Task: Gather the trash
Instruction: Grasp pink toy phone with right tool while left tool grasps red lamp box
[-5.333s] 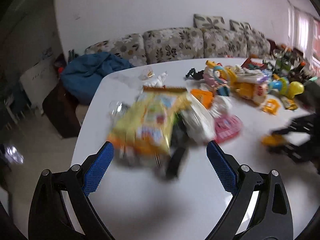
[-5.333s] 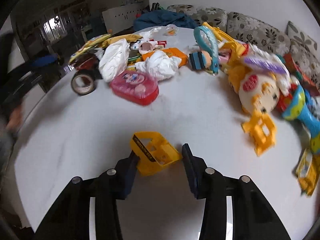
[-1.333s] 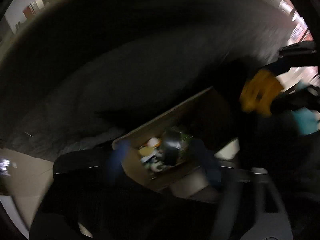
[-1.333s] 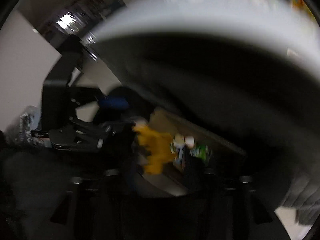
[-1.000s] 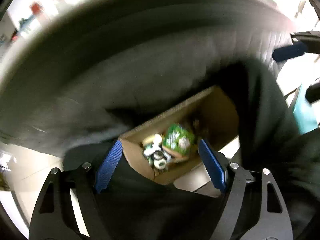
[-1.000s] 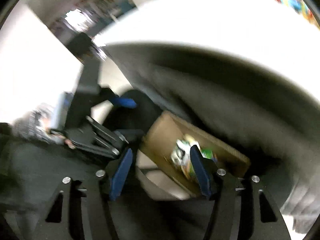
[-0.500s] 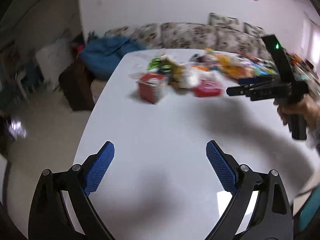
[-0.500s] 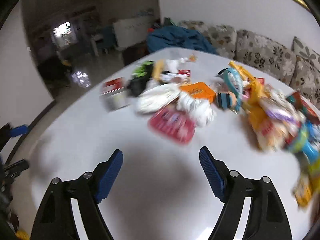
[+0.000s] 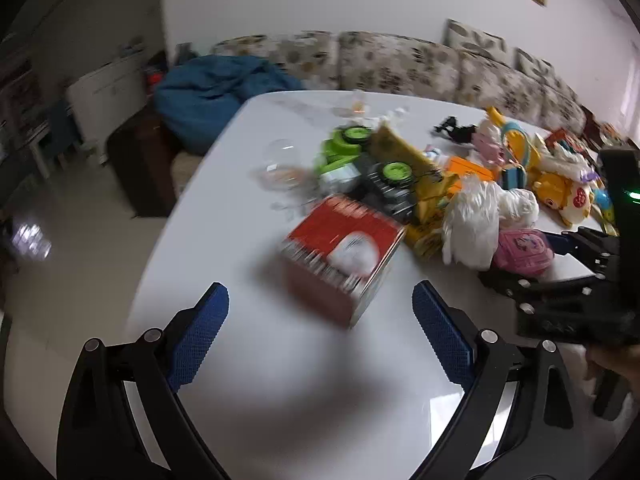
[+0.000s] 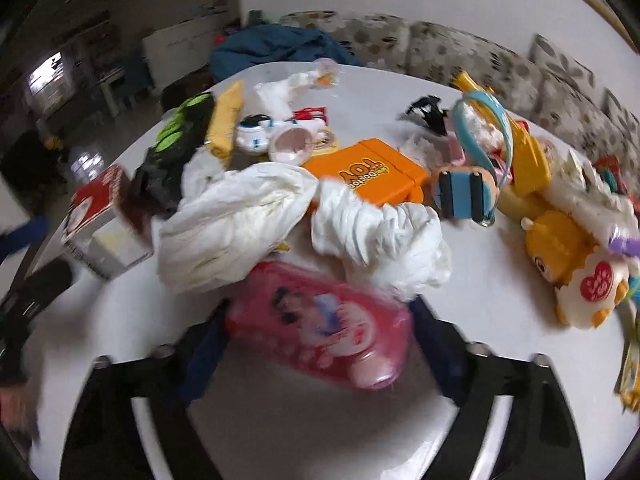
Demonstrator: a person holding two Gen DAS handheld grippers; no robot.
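Note:
My left gripper (image 9: 320, 324) is open, its blue pads wide apart just short of a red and white carton (image 9: 344, 256) lying on the white table (image 9: 280, 392). My right gripper (image 10: 316, 344) is open with a pink wet-wipe pack (image 10: 320, 332) between its fingers; I cannot tell if they touch it. The pack (image 9: 520, 246) and the right gripper (image 9: 568, 276) also show in the left wrist view. Crumpled white wrappers (image 10: 248, 224) and a white plastic bag (image 10: 380, 240) lie right behind the pack. The red carton (image 10: 100, 220) is at the left.
Toys crowd the table's back and right: an orange toy box (image 10: 368, 176), a yellow plush (image 10: 572, 268), a green-wheeled toy truck (image 9: 368, 172), a yellow snack bag (image 9: 420, 184), a clear plastic cup (image 9: 280, 164). A floral sofa (image 9: 400, 64) stands behind.
Both grippers came up from the cardboard box under the table, empty and open, and moved forward over the table: left toward the red carton, right around the pink pack.

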